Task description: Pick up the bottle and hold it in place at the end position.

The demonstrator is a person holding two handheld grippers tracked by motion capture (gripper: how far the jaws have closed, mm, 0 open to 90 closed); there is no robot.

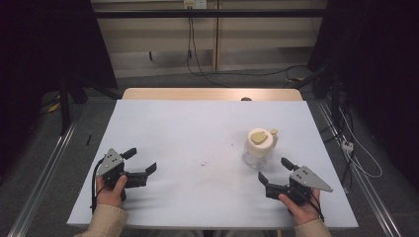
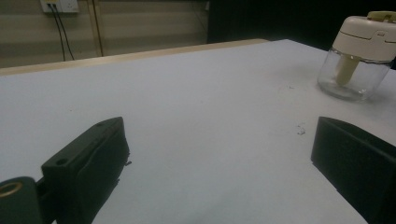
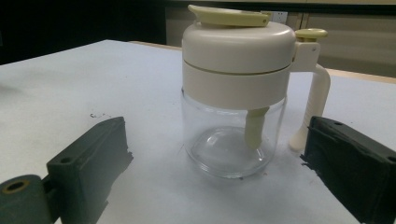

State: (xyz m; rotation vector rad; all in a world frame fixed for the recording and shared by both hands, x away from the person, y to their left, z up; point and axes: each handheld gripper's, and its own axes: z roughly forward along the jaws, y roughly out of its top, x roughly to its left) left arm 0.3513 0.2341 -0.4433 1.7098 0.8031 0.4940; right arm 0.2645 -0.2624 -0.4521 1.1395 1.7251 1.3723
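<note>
While the left claw [image 1: 140,161] is idling agape far off, the right claw [image 1: 273,170], spread wide, is facing the upright jar [image 1: 259,146] standing just ahead.

Lab: black curtains [image 1: 44,44], floor rails [image 1: 42,173], trailing cables [image 1: 232,74], bare table [image 1: 197,133]

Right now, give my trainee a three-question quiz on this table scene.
1. True or false: the right gripper is shut on the jar.
2. Which gripper is nearer the jar: A left, B right?
3. Fill in: the jar's lid is ____ in colour.

Key: 1 false, it is open and apart from the jar. 2 B; the left gripper is across the table. 3 cream.
</note>
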